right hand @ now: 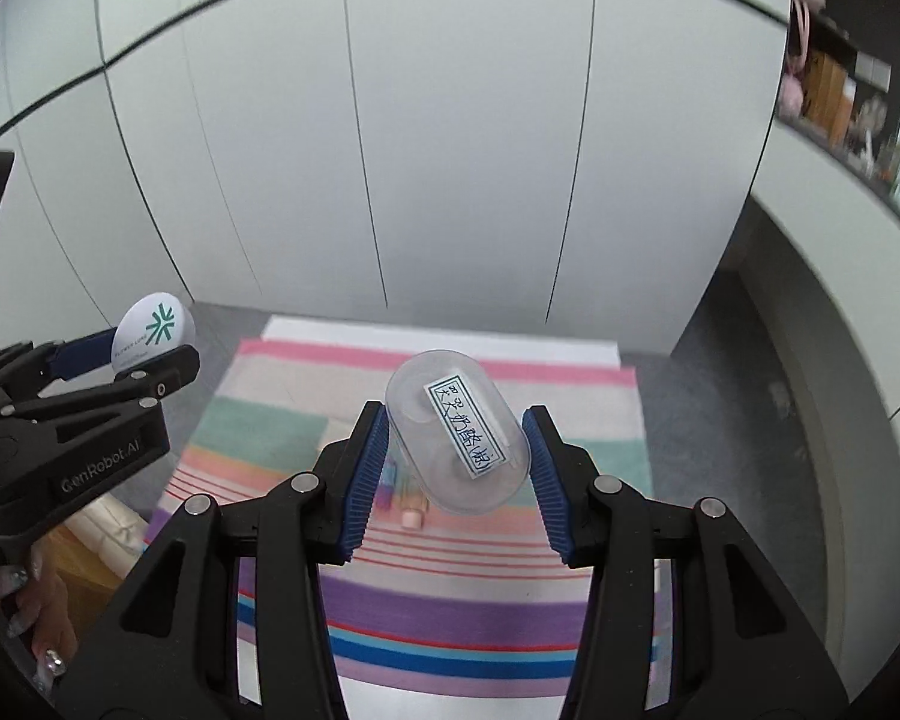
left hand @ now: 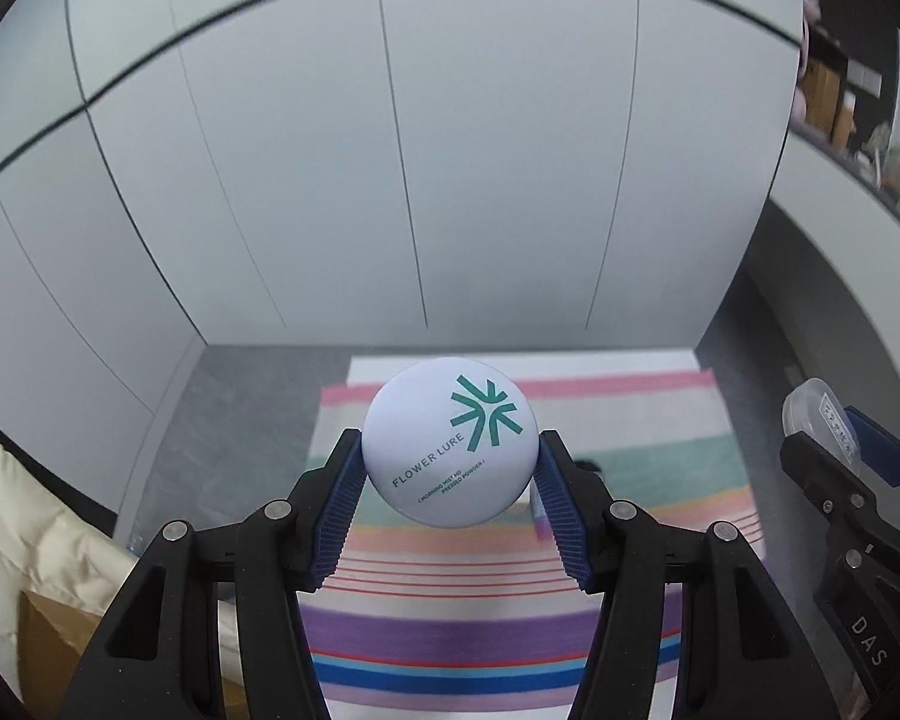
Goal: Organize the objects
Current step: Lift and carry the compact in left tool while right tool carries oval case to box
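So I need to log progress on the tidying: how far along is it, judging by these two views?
Midway at best. Nothing shows as put away. In hand: the left gripper holds the round white powder compact, and the right gripper holds the clear oval case, both above the striped cloth. Left: placing both, plus the small tubes lying on the cloth.

Black tool (left hand: 450,480) frames, ribbed blue pads (right hand: 366,480), silver screws.
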A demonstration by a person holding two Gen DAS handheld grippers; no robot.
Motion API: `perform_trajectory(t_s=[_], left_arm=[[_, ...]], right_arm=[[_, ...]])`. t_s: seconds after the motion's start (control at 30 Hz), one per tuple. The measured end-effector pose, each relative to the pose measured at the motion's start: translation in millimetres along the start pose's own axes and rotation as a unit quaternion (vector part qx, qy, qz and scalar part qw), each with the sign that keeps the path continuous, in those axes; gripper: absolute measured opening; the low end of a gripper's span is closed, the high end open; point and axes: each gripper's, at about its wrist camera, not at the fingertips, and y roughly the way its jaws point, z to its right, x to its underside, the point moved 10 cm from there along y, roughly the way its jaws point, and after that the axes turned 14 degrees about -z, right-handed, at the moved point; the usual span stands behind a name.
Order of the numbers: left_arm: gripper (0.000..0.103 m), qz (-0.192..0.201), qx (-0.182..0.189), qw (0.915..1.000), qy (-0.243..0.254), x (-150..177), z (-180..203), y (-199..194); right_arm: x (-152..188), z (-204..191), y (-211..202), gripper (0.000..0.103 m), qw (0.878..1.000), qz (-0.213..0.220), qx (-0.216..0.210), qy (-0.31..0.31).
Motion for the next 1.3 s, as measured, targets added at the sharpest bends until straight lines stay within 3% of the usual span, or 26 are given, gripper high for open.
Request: perform_trajectory(t_s=[0.2, 0.3, 0.43, 0.97, 1.3], left_arm=[[0.058, 0.036, -0.009, 0.9992, -0.014, -3.6, -22.8, -69.2], [0.058, 0.049, -0.032, 0.9982, -0.01, 1.6, -28.8, -91.7], [0.058, 0.048, -0.02, 0.9986, -0.013, 7.4, -30.2, -107.8], [0.058, 0.024, -0.011, 0.9997, -0.003, 42.7, -20.0, -112.4], [0.058, 0.059, -0.006, 0.9981, 0.016, 102.8, -22.2, -158.1]], right_arm=[[-18.5, -3.0, -67.3, 0.048, 0.999, 0.032, 0.0, 0.005], [-20.4, -5.7, -90.3, 0.048, 0.999, 0.042, 0.013, -0.002], [-14.7, -10.5, -110.4, 0.048, 0.999, 0.047, 0.02, -0.011], [18.9, -4.0, -118.3, 0.048, 1.0, 0.024, 0.005, 0.002], [65.8, -2.4, -148.6, 0.048, 0.999, 0.032, -0.019, 0.02]])
